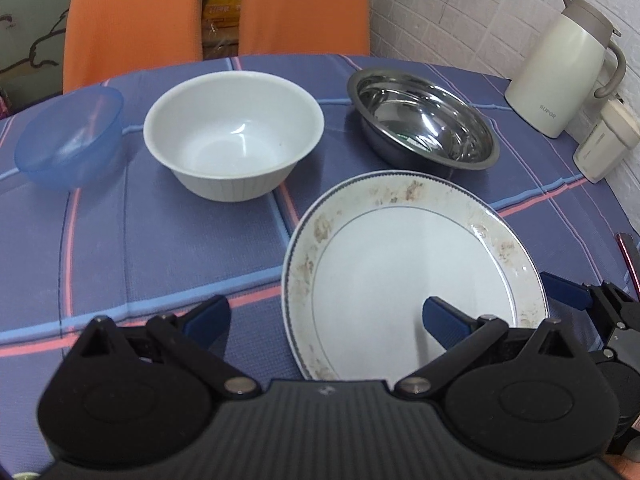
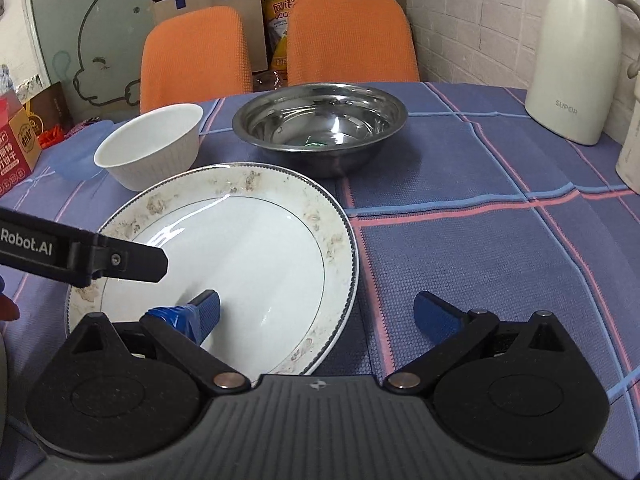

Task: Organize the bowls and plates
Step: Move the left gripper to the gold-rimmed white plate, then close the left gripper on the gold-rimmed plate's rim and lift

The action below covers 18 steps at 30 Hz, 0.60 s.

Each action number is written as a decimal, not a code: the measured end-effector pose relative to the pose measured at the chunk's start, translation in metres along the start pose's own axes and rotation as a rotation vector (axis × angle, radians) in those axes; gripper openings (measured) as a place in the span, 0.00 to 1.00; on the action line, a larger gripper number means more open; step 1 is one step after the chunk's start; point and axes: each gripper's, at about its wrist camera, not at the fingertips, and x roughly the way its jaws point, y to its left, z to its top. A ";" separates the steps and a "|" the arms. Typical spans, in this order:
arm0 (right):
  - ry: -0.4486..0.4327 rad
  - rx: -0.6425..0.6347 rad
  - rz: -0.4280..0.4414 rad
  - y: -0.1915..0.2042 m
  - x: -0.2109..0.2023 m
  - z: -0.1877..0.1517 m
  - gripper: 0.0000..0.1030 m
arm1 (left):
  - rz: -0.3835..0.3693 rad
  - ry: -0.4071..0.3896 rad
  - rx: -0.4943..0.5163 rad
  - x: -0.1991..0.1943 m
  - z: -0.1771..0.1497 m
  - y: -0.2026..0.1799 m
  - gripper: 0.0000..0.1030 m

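A white plate with a floral rim (image 1: 412, 264) (image 2: 240, 260) lies on the blue plaid tablecloth (image 1: 180, 248) at the front. Behind it stand a blue plastic bowl (image 1: 70, 140) (image 2: 82, 152), a white ceramic bowl (image 1: 234, 134) (image 2: 152, 146) and a steel bowl (image 1: 424, 118) (image 2: 320, 126). My left gripper (image 1: 326, 320) is open, straddling the plate's left rim, its right finger over the plate. My right gripper (image 2: 318, 316) is open, straddling the plate's right rim, its left finger over the plate. Neither holds anything.
A cream thermos jug (image 1: 568, 68) (image 2: 576, 52) and a small white container (image 1: 606, 140) stand at the right by the brick wall. Two orange chairs (image 1: 132, 20) (image 2: 348, 36) are behind the table. A red box (image 2: 16, 144) sits at the left.
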 end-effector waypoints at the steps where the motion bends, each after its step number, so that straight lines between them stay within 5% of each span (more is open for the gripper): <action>1: -0.011 -0.001 0.005 -0.001 -0.001 -0.001 0.89 | 0.001 -0.002 0.005 0.000 0.000 -0.001 0.99; 11: -0.027 -0.026 0.028 0.018 -0.001 -0.005 0.89 | 0.042 -0.050 0.072 0.003 -0.011 -0.016 0.98; 16: -0.011 -0.053 0.051 0.042 -0.003 -0.007 0.89 | -0.012 -0.032 0.053 -0.004 -0.012 -0.019 0.89; 18: 0.003 -0.053 0.059 0.046 -0.006 -0.007 0.89 | -0.033 -0.032 0.031 -0.009 -0.012 -0.012 0.78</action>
